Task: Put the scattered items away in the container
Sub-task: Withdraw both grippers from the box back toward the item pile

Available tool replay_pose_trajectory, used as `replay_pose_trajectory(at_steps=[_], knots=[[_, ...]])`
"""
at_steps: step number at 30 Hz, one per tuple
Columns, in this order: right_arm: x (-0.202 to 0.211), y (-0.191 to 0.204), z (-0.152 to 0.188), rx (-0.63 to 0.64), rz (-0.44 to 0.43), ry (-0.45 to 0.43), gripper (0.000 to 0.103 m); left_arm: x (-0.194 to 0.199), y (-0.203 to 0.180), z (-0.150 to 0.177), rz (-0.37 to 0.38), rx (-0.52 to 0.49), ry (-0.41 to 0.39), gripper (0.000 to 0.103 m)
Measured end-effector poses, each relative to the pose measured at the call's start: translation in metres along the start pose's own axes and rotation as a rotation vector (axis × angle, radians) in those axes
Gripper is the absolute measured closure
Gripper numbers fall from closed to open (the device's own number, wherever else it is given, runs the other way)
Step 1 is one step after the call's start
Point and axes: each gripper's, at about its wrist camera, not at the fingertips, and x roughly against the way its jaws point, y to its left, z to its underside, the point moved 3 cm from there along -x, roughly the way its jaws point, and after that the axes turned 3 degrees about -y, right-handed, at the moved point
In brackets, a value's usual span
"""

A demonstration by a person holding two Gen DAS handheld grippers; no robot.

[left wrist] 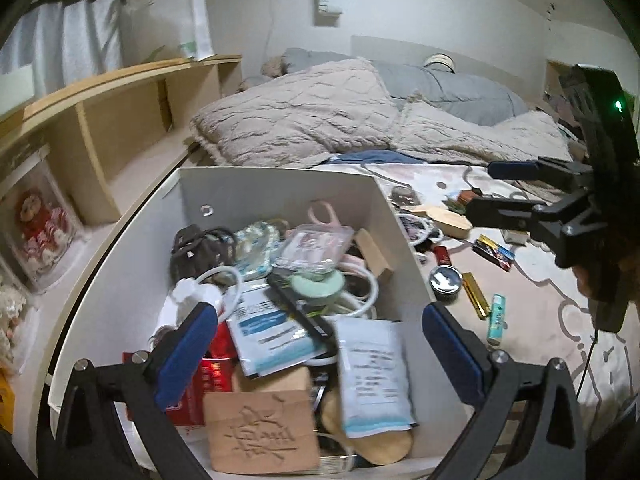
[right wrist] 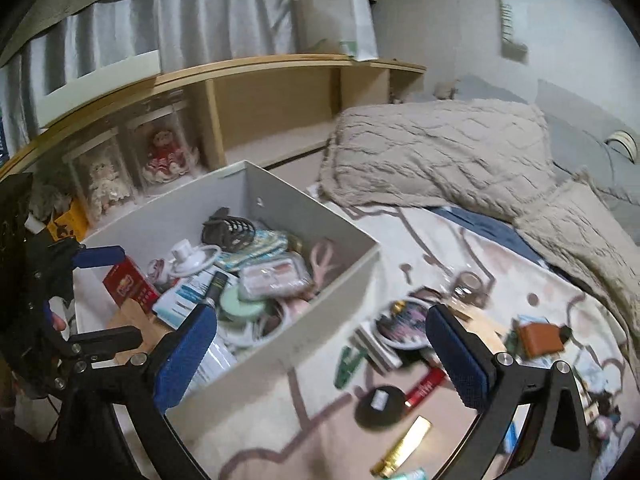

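Left gripper hangs over the box, jaws spread wide, nothing between the blue pads. The box is white, open-topped, with a small round hole in its far wall, and it sits on the patterned bedspread beside a wooden shelf. It's heaped: a brown carved card in front, two white-and-blue packets, a red carton, a mint round case, pink scissors, a dark claw clip.

Right gripper is off to the box's side, jaws just as wide and empty, straddling the near corner and the bedspread. Loose bits lie scattered there: a round black tin, a red tube, a gold tube, a green clip, a brown pouch, a round patterned compact. Much of it is motion-blurred.

From the left camera, the tin sits just outside the box wall, with a teal balm stick farther out.
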Motion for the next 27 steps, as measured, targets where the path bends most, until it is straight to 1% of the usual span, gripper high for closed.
replay_pose_trajectory(at_steps=[3,7,13,17,27], knots=[[0.013,-0.011,0.005,-0.003,0.038,-0.003,0.0,0.0,-0.016,-0.004,0.023,-0.018,-0.003,0.0],[0.033,-0.026,0.012,-0.031,0.056,-0.018,0.0,0.001,-0.038,-0.011,0.052,-0.042,-0.012,0.0],[0.063,-0.049,0.023,-0.074,0.09,-0.023,0.0,0.003,-0.066,-0.022,0.105,-0.046,-0.021,0.0],[0.078,-0.064,0.031,-0.095,0.105,-0.013,0.0,0.004,-0.084,-0.03,0.113,-0.072,-0.027,0.0],[0.119,-0.104,0.059,-0.13,0.18,-0.008,0.0,-0.002,-0.124,-0.039,0.133,-0.118,-0.022,0.0]])
